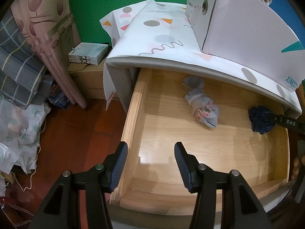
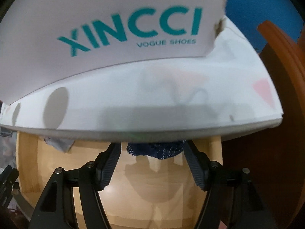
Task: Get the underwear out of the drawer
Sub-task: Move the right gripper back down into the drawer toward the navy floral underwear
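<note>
Wooden drawer [image 1: 190,152] open | navy underwear [image 2: 155,149] between spread right gripper [image 2: 152,153] fingers | left gripper [image 1: 150,152] wide, holding nothing | pale underwear [image 1: 202,105] apart

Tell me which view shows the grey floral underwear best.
The left wrist view: the grey floral underwear lies fully visible on the drawer floor. The right wrist view catches only a grey corner under the cabinet top's edge.

The left wrist camera looks down from high up into the open drawer [image 1: 209,133], while the right wrist camera sits low and close, facing the shoe box [image 2: 114,38], and both see the dark blue underwear [image 1: 261,119].
</note>
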A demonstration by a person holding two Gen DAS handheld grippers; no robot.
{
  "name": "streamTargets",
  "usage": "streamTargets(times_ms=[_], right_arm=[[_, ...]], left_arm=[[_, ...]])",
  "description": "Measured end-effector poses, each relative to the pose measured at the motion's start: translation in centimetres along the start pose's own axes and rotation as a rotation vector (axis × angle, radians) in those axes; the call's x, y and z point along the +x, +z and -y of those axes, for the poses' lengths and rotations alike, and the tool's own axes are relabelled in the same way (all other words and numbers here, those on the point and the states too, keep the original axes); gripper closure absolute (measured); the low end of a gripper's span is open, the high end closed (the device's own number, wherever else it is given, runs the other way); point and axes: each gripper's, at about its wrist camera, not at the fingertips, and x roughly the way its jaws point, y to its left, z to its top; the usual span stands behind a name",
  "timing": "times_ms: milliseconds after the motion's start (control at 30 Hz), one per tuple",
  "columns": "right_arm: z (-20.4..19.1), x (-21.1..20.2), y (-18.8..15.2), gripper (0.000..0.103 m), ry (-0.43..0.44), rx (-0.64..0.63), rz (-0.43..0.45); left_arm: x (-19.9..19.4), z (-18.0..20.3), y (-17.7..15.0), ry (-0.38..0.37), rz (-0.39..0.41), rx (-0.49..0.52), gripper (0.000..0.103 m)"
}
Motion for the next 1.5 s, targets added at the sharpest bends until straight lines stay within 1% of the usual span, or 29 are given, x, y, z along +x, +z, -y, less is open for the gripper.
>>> streamTargets(times_ms=[67,267,600,833,867,967,1033,1067,1100,1133,1167,1367,1500], right_arm=[[-0.1,0.6,0.2,0.037,-0.015,-0.007,-0.007],[-0.1,2.2,0.9,0.037,-0.017,0.013,-0.027],[-0.3,3.7,1.3,0.028,-0.064,0.026,0.001],[-0.8,4.1,1.4,0.028,-0.082,0.024,0.022],[-0.8,4.1,1.4,0.03,-0.086,0.024,0.023],[-0.8,4.5,1.5,0.051,-0.086,0.024,0.017],[-0.9,4.7,1.5,0.057,-0.105,0.021,0.013],[-0.9,4.8,1.5,0.064,-0.113,0.019,0.009],[-1.0,5.0,1.5,0.073,-0.116,0.013,-0.001],[-1.3,5.4,1.5,0.078,-0.116,0.007,-0.013],[-1.2,5.8,1.4,0.08,-0.102,0.014,-0.041],[-1.1,6.3,1.3,0.083,-0.091,0.026,-0.082],[-1.3,6.4,1.1,0.084,-0.083,0.025,-0.127]], left_arm=[[0.0,-0.1,0.0,-0.005,0.0,-0.003,0.051],[0.1,-0.3,0.0,-0.021,-0.007,-0.016,0.051],[0.1,-0.6,0.1,-0.035,-0.014,-0.031,0.051],[0.1,-0.4,0.0,-0.027,-0.013,-0.023,0.051],[0.1,-0.4,0.0,-0.026,-0.013,-0.023,0.051],[0.1,-0.5,0.0,-0.025,-0.013,-0.025,0.051],[0.2,-0.5,0.0,-0.025,-0.014,-0.027,0.051],[0.2,-0.6,0.0,-0.028,-0.014,-0.029,0.051],[0.2,-0.6,0.0,-0.03,-0.015,-0.031,0.051],[0.1,-0.6,0.0,-0.031,-0.016,-0.034,0.051],[0.0,-0.7,0.0,-0.032,-0.015,-0.036,0.051],[0.0,-0.8,0.1,-0.034,-0.015,-0.041,0.051],[0.0,-0.9,0.1,-0.034,-0.014,-0.041,0.051]])
